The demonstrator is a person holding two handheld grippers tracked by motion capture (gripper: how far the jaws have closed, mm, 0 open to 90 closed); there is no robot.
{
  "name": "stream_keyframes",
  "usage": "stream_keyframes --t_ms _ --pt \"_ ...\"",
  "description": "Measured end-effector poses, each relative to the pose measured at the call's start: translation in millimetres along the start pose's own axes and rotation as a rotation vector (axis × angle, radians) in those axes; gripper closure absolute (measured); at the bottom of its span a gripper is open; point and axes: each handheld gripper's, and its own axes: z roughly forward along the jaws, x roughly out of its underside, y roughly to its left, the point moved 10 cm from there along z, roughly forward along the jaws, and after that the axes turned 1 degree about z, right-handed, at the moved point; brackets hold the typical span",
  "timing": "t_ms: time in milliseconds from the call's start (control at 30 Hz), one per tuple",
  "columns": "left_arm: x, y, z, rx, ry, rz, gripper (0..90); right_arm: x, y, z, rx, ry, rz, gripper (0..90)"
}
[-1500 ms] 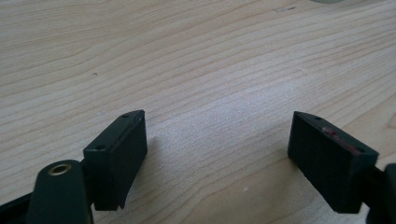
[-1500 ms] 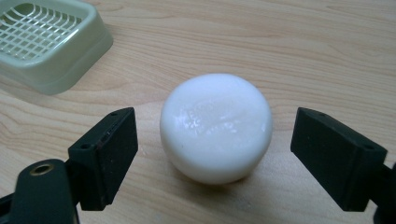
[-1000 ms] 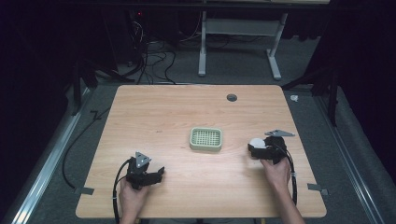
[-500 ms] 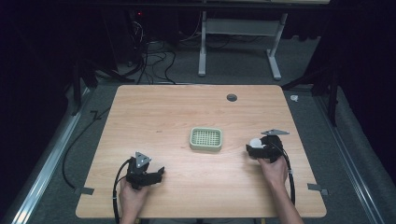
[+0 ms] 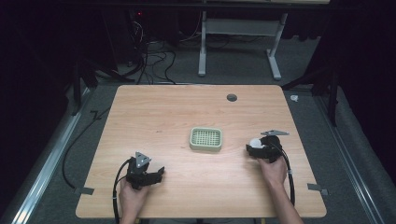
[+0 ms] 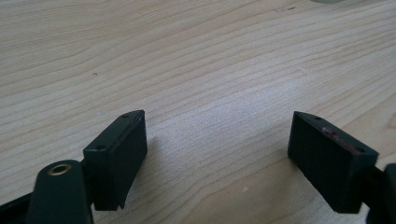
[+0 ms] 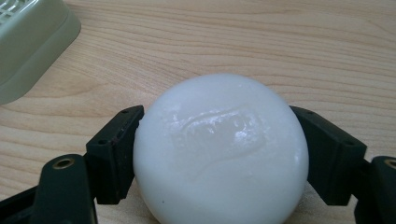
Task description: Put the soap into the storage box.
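A round white bar of soap point(image 7: 219, 149) sits between the two jaws of my right gripper point(image 7: 219, 158), which is shut on it just above the wood. From above, the soap point(image 5: 255, 142) and right gripper point(image 5: 254, 148) are at the table's right, a short way right of a pale green slotted soap dish point(image 5: 206, 139). The dish's corner point(image 7: 28, 42) appears at the upper left of the right gripper view. My left gripper point(image 5: 159, 173) rests at the front left, jaws wide apart over bare wood point(image 6: 215, 126), holding nothing.
The wooden table point(image 5: 163, 107) has a small dark cable hole point(image 5: 231, 97) near its far edge. Cables trail from both grippers off the front edge. Beyond the table lie floor cables and a white desk frame point(image 5: 238, 42).
The right gripper with the soap has shifted slightly left, toward the soap dish. The left gripper has stayed still.
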Motion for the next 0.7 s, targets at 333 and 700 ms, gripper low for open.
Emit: stream_keyframes --t_ms 333,700 --pt "0.0 0.0 0.0 0.001 0.000 0.000 20.2 -0.5 -0.8 -0.4 0.012 -0.004 -0.001 23.6" --pt "0.0 0.0 0.0 0.001 0.000 0.000 20.2 -0.8 -1.7 -5.8 0.014 -0.015 -0.010 23.8"
